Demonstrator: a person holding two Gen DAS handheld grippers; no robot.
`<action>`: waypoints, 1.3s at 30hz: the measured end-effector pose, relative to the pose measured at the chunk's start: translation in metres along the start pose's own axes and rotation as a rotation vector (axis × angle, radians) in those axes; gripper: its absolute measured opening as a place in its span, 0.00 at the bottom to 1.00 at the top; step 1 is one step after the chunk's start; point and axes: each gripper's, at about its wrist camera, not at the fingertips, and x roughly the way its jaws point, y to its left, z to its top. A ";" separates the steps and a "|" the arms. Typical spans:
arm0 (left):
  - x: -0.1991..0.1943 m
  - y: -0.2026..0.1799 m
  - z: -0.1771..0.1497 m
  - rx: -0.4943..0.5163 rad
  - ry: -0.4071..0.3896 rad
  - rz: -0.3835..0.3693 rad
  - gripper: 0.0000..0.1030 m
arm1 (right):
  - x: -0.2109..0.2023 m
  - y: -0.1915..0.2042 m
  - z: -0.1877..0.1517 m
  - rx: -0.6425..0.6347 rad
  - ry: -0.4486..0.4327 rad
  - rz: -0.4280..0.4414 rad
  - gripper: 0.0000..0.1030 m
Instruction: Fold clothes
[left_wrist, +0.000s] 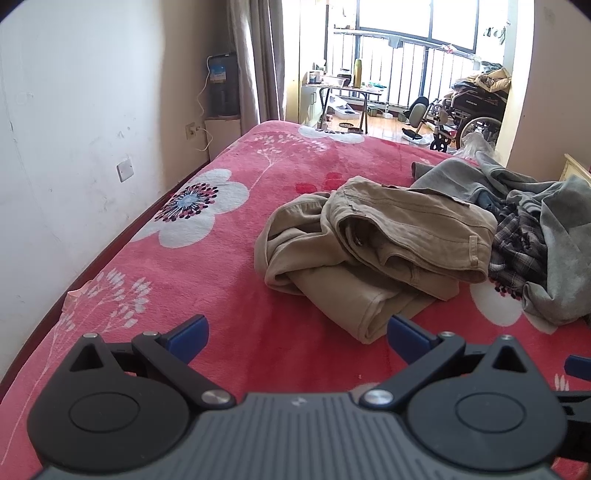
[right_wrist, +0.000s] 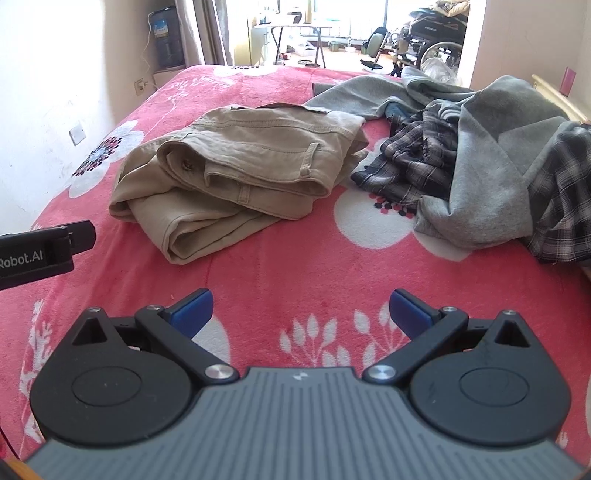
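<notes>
Khaki trousers (left_wrist: 373, 251) (right_wrist: 243, 173) lie roughly folded in a bundle on the red flowered blanket (left_wrist: 229, 266) (right_wrist: 303, 258). To their right sits a loose heap: a grey sweatshirt (left_wrist: 561, 236) (right_wrist: 491, 155) and a dark plaid garment (left_wrist: 517, 240) (right_wrist: 417, 155). My left gripper (left_wrist: 297, 336) hovers open just short of the trousers' near edge, nothing between its blue pads. Over bare blanket, my right gripper (right_wrist: 301, 308) is open too, nearer than the clothes. The left gripper's body (right_wrist: 40, 254) shows at the left edge of the right wrist view.
A white wall (left_wrist: 74, 147) runs along the bed's left side, with a dark bed frame edge (left_wrist: 122, 243). Beyond the bed's far end stand a water dispenser (left_wrist: 223, 85), a curtain, a small table (left_wrist: 343, 92) and a wheelchair (left_wrist: 469, 114) by the window.
</notes>
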 end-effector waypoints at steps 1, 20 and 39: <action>0.001 0.000 0.000 0.001 0.001 0.001 1.00 | 0.000 0.000 0.000 0.000 0.002 0.003 0.99; 0.005 0.004 -0.002 -0.005 -0.010 -0.013 1.00 | 0.010 -0.001 -0.002 -0.002 0.029 -0.013 0.99; 0.038 -0.028 0.002 0.129 -0.104 -0.210 1.00 | 0.037 -0.034 -0.003 -0.014 -0.058 0.093 0.99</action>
